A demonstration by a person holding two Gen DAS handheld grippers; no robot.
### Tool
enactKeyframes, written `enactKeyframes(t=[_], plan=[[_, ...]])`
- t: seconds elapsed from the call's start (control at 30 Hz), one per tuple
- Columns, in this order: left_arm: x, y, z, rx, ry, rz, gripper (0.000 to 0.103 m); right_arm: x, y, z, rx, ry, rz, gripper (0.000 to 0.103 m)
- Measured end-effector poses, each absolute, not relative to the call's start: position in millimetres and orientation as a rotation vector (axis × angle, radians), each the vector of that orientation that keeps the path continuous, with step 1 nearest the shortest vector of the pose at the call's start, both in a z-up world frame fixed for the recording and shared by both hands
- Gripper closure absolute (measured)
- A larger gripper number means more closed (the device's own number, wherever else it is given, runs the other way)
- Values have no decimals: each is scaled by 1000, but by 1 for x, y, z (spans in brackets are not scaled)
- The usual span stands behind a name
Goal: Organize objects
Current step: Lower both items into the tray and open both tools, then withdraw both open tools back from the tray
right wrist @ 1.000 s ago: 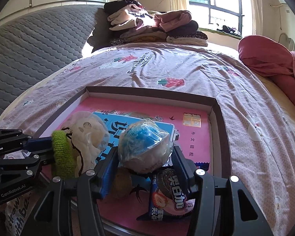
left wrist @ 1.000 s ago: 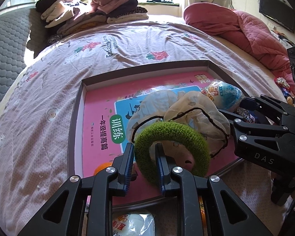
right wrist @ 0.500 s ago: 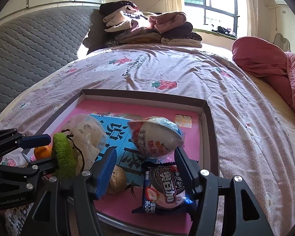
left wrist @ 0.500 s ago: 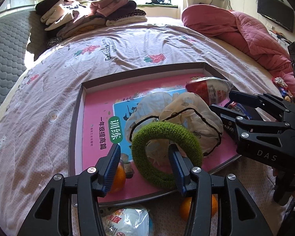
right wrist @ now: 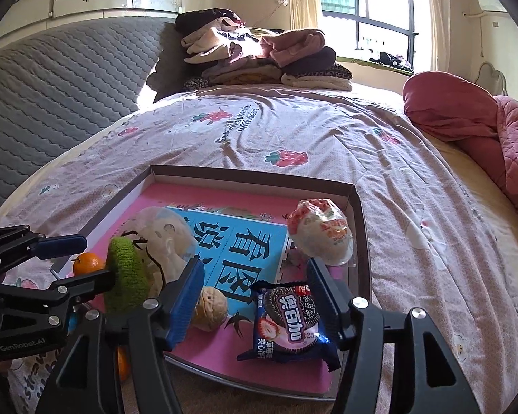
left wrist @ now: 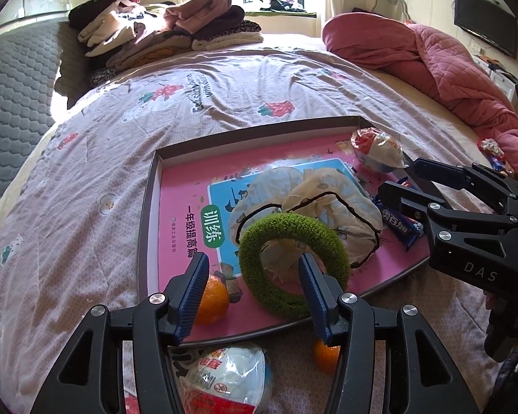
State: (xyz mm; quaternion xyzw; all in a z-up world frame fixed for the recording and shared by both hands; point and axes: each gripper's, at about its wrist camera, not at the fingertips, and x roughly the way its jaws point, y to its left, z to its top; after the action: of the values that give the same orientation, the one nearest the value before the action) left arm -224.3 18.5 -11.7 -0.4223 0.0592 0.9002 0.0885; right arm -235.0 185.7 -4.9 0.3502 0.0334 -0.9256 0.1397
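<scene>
Looking nearest first, I saw what was still outside the tray (left wrist: 147, 207): a wrapped egg (left wrist: 224, 376) and an orange (left wrist: 324, 352) lay on the bed (left wrist: 86, 179) just short of its near rim, under my left claw (left wrist: 252, 293). So the job was, by my reckoning, well along but not finished.

That left claw's jaws were opening, with nothing pressed between the pads. The right finger poked into the hole of the green ring (left wrist: 290, 258), which lay loose at the tray's near edge, leaning on a pale cap (left wrist: 314, 203). A second orange (left wrist: 212, 296) sat in the tray's near corner, just beside the left finger.

My right claw (right wrist: 255, 296) stood wide and empty, angled down over the tray's right side. A biscuit pack (right wrist: 290, 324) lay flat between its fingers, not touched by either pad, and a walnut (right wrist: 209, 307) rested just inside the left finger. Beyond the tips, a second wrapped egg (right wrist: 323, 231) sat free in the far right corner.

Both claws pointed forward and downward, side by side. Farther off were the bare bedspread, a clothes pile (right wrist: 259, 58) and a pink quilt (left wrist: 414, 51).
</scene>
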Motion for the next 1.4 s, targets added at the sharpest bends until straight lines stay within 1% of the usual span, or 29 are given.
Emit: enactKeyframes(t=[0.6,0.9,1.4], plan=[[-198,10,27,-1166,159,2748,46,-195,174,34,850,179,-2737,42],[-183,5,42,-1115,154,2796,46,-182,177,41,836,146,-2745,42],[-160,-7,49,-1108,101,2823,46,-154,171,57,771,135,-2737,41]])
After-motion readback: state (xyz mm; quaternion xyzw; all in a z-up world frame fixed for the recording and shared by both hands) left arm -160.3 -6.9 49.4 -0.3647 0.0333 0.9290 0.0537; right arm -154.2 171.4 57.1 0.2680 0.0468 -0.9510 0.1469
